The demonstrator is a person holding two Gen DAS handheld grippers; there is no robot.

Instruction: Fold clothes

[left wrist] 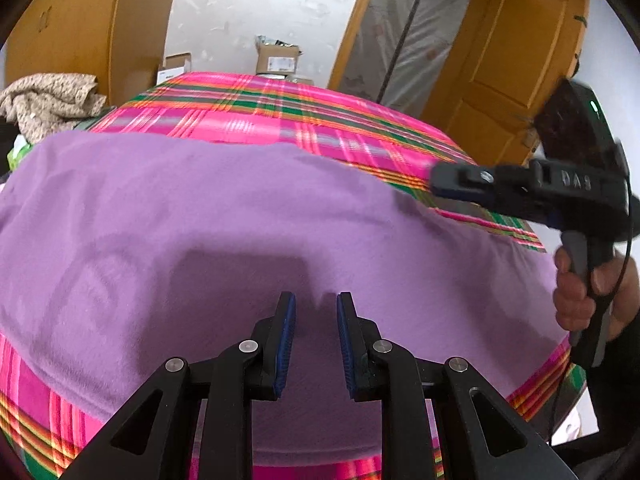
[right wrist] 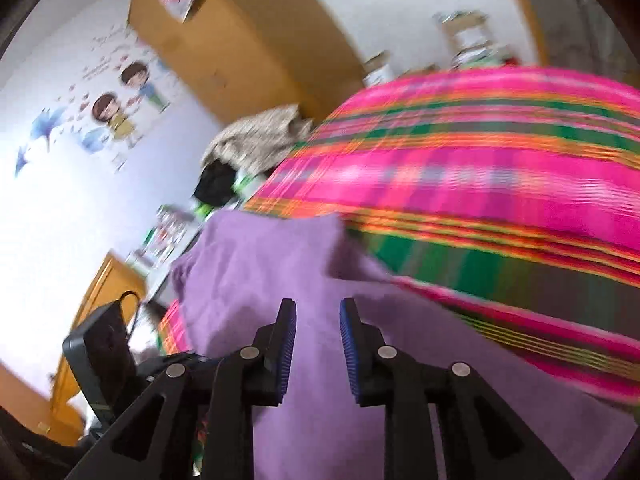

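Note:
A purple garment [left wrist: 200,208] lies spread flat on a bed covered with a pink, green and orange plaid cloth [left wrist: 240,112]. My left gripper [left wrist: 316,300] hovers low over the garment's near middle. Its blue pads stand apart, with only the cloth lying below them. My right gripper [left wrist: 434,182] reaches in from the right over the garment's far right edge, with a hand [left wrist: 576,300] on its handle. In the blurred right wrist view, that gripper [right wrist: 318,306] is open above the purple garment [right wrist: 260,264], and a folded corner of it lies just ahead.
A beige pile of clothes [left wrist: 48,100] sits at the bed's far left corner. Cardboard boxes [left wrist: 278,60] stand behind the bed by the white wall. An orange-brown door [left wrist: 520,60] stands open at the right and a wardrobe [left wrist: 80,20] at the left.

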